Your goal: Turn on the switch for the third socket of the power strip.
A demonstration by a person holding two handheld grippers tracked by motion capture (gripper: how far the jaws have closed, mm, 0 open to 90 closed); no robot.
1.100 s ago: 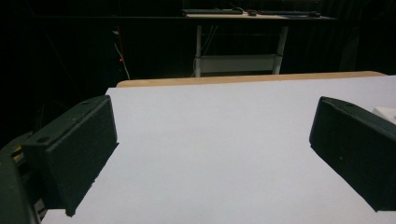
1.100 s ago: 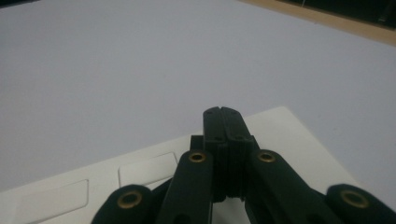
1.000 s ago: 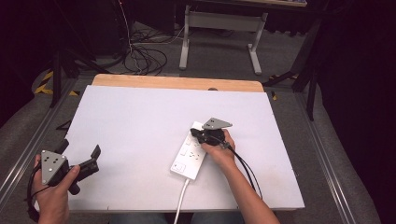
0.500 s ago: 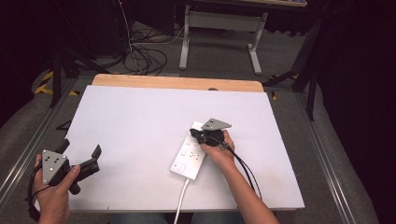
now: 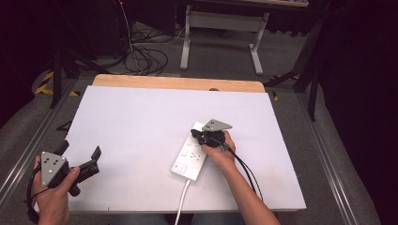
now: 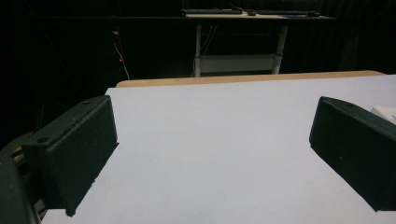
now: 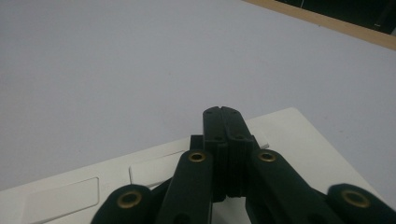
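A white power strip (image 5: 190, 161) lies on the white table (image 5: 131, 122), right of centre, with its cord (image 5: 182, 202) running off the front edge. My right gripper (image 5: 200, 137) is shut, its tips low over the far end of the strip. In the right gripper view the closed jaws (image 7: 222, 113) point down over the power strip (image 7: 294, 135), beside its rocker switches (image 7: 152, 170); nothing is held between them. My left gripper (image 5: 80, 150) is held open at the table's front left, apart from the strip. Between its wide-apart jaws (image 6: 219, 140) lies bare table, and a corner of the strip (image 6: 385, 112) shows.
The table's far edge is a wooden strip (image 5: 178, 83). Beyond it on the floor lie tangled cables (image 5: 145, 56) and the legs of another desk (image 5: 220, 33). Metal rails (image 5: 324, 154) run along both sides of the table.
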